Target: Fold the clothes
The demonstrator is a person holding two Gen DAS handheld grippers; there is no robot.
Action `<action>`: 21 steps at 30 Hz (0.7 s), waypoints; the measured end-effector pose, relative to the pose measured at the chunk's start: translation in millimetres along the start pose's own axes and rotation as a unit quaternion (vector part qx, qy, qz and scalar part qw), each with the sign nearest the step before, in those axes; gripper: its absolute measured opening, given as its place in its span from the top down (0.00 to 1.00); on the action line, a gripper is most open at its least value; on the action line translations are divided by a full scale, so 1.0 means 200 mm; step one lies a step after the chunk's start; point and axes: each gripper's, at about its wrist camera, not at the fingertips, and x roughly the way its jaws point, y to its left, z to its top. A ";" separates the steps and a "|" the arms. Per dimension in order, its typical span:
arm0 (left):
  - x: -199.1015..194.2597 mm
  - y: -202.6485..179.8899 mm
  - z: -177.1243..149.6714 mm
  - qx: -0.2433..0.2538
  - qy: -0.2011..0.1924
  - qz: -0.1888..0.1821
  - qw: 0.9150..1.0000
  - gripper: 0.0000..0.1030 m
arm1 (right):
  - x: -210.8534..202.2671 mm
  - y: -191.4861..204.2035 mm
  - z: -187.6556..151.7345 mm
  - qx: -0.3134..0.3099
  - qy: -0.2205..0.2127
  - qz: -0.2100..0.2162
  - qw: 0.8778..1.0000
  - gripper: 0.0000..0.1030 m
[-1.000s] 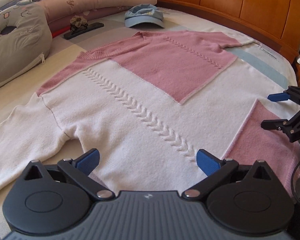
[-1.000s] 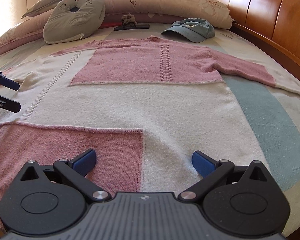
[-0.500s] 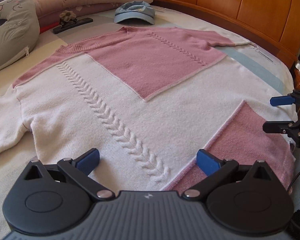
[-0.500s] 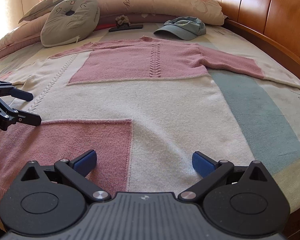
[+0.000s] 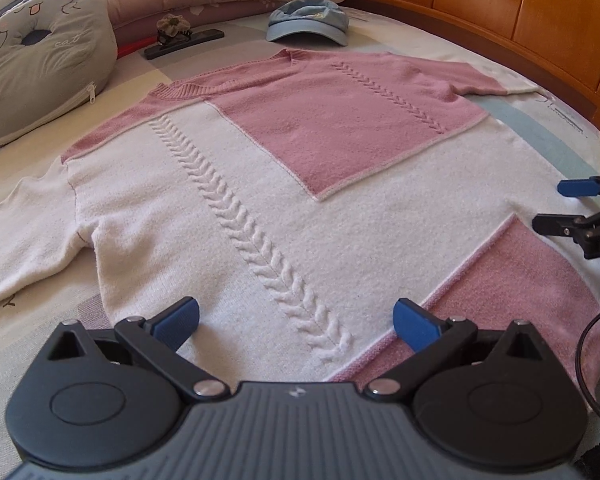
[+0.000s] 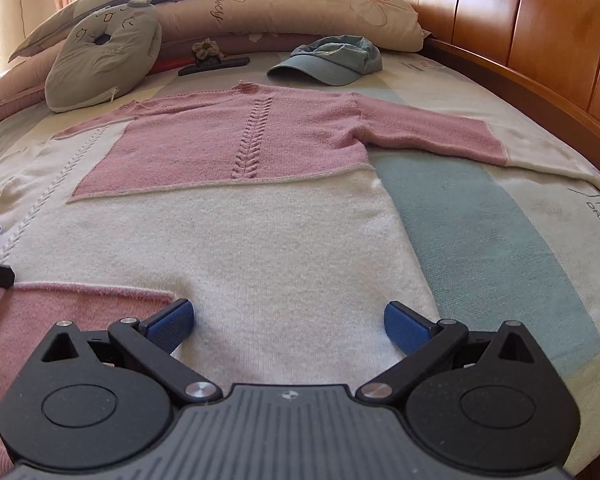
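The left tool (image 5: pixel 296 322) hangs over the hem end of the sweater (image 5: pixel 260 208) with its blue pads wide apart and nothing between them. Its fingers (image 5: pixel 178 318) frame the bottom of the raised cable braid that runs up the white half. The right tool (image 6: pixel 288 320) is just as wide and just as empty — its pads sit over the white knit near the hem, beside the edge of the lower pink panel. In the left wrist view the right tool shows at the right border, over the sweater's side edge; in the right wrist view the left tool's tips poke in at the left border.

The sweater lies flat and face up on the bed (image 6: pixel 480 240), hem toward the cameras and neckline toward the pillows. It is white with a large pink block across the chest and one shoulder, and a smaller pink block at a hem corner. One sleeve, pink then white at the cuff, stretches out toward the wooden headboard (image 6: pixel 520 28); the other, white, lies out toward the opposite edge of the bed.

Beyond the neckline a blue cap (image 5: pixel 308 22) rests on the bed, apart from the sweater. Near it lies a dark flat bar with a small flower-shaped thing on top (image 5: pixel 176 32). A grey cushion with a hole (image 5: pixel 40 64) leans against the long pillows (image 6: pixel 280 12) at the far edge.
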 end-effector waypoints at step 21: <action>0.12 -0.25 0.30 0.021 -0.032 -0.007 0.999 0.01 | 0.04 -0.71 0.60 0.051 -0.031 -0.006 0.998 0.00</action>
